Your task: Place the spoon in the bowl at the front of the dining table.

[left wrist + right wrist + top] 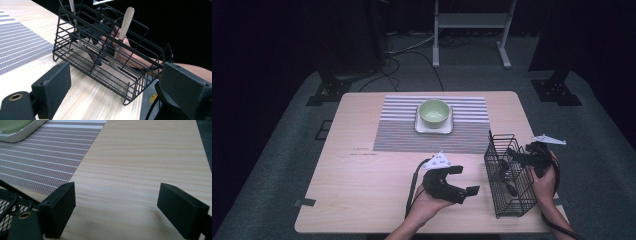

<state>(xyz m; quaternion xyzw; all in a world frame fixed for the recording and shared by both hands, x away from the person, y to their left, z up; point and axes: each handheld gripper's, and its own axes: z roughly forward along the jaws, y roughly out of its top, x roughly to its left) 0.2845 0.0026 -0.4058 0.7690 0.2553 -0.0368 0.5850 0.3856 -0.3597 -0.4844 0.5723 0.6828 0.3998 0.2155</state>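
Observation:
A black wire basket point(500, 201) stands on the table's right side with several pieces of metal cutlery point(508, 176) upright in it. In the left gripper view the basket point(117, 78) is close ahead, and a pale-handled utensil point(125, 22) leans against its rim. My left gripper point(466, 180) is open just left of the basket, jaws pointing at it, with nothing between them point(117, 75). My right gripper point(518, 155) hovers at the basket's far right side, held by a hand. It is open and empty over bare wood point(117, 202).
A green bowl point(434, 112) sits on a white square plate point(432, 129) on a striped placemat point(402, 130) at the table's far middle. The plate's corner point(20, 132) lies ahead-left of the right gripper. The table's right edge is near the basket.

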